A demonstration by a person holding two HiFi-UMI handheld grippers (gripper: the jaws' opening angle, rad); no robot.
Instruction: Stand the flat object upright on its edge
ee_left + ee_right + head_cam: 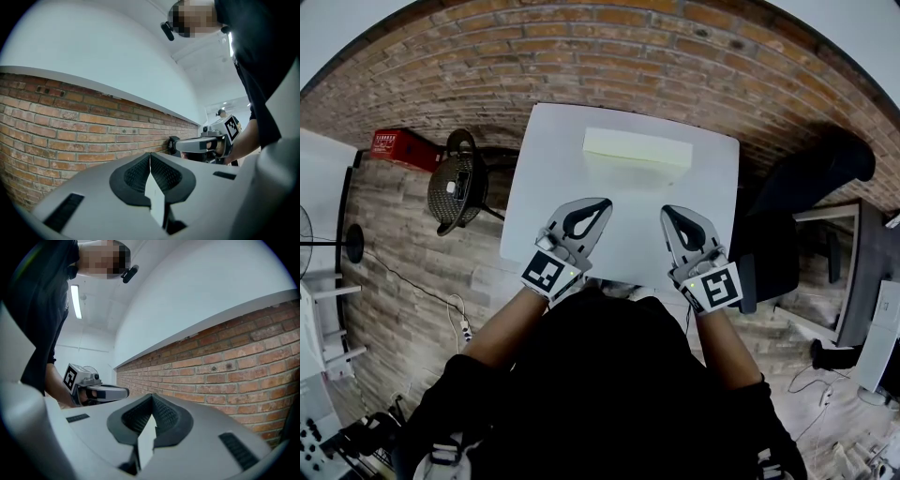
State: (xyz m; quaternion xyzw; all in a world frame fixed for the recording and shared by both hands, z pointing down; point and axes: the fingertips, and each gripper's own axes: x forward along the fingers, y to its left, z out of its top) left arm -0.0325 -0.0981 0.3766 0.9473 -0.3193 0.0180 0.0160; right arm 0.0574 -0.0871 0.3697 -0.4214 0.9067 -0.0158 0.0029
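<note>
A pale cream flat block [637,150] lies on the far half of the white table [551,150]. In the head view my left gripper [607,201] and right gripper [665,208] hover side by side over the near half of the table, short of the block and apart from it. Both point toward the brick wall. In the left gripper view the left gripper [150,153] has its jaws pressed together with nothing between them, and the right gripper [201,144] shows beside it. The right gripper [152,394] in its own view is likewise shut and empty. Neither gripper view shows the block.
A brick wall [609,56] stands behind the table. On the floor to the left are a round black stool [457,187] and a red box [403,148]. A black chair [806,187] sits to the right, with cables lying on the wooden floor.
</note>
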